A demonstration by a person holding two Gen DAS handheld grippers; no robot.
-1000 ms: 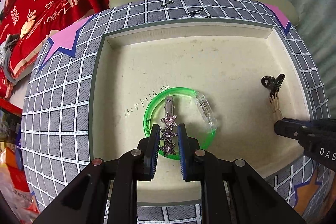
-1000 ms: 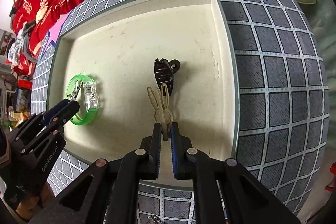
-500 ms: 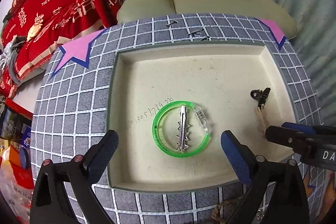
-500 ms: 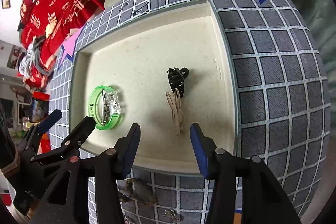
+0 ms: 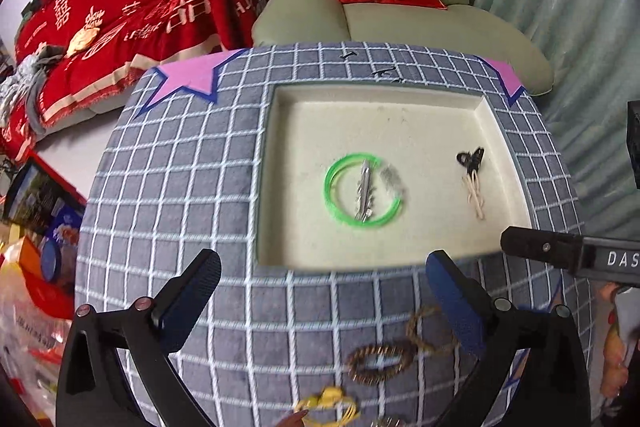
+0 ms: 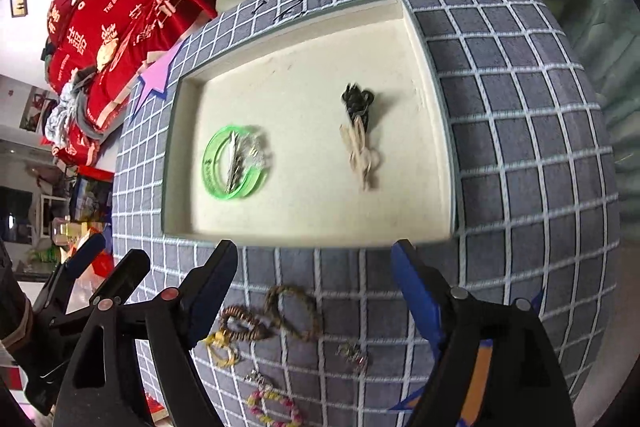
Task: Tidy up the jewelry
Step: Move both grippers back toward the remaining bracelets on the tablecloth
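Observation:
A cream tray (image 5: pixel 400 107) (image 6: pixel 304 211) is sunk into the grey checked cloth. In it lie a green bangle (image 5: pixel 334 201) (image 6: pixel 210 167) with a silver star hair clip (image 5: pixel 365 187) (image 6: pixel 234 163) inside it, a black claw clip (image 5: pixel 470 159) (image 6: pixel 356 99) and a beige bunny clip (image 5: pixel 475 195) (image 6: pixel 360 153). My left gripper (image 5: pixel 324 291) is open and empty, back over the near cloth. My right gripper (image 6: pixel 316 279) is open and empty too. Brown beaded bracelets (image 5: pixel 378 363) (image 6: pixel 276 315) and a yellow piece (image 5: pixel 326 401) (image 6: pixel 220 347) lie on the cloth in front.
A pink and yellow bracelet (image 6: pixel 274 407) and small metal charms (image 6: pixel 354 353) lie near the front edge. A pale green armchair (image 5: pixel 380 15) with a red cushion stands behind the table. Red bedding (image 5: pixel 120 7) lies at the left. The right gripper's finger (image 5: pixel 560 251) shows in the left view.
Both grippers have let go, the left of the star clip and the right of the bunny clip, opened wide and drawn back from the tray to over the front cloth.

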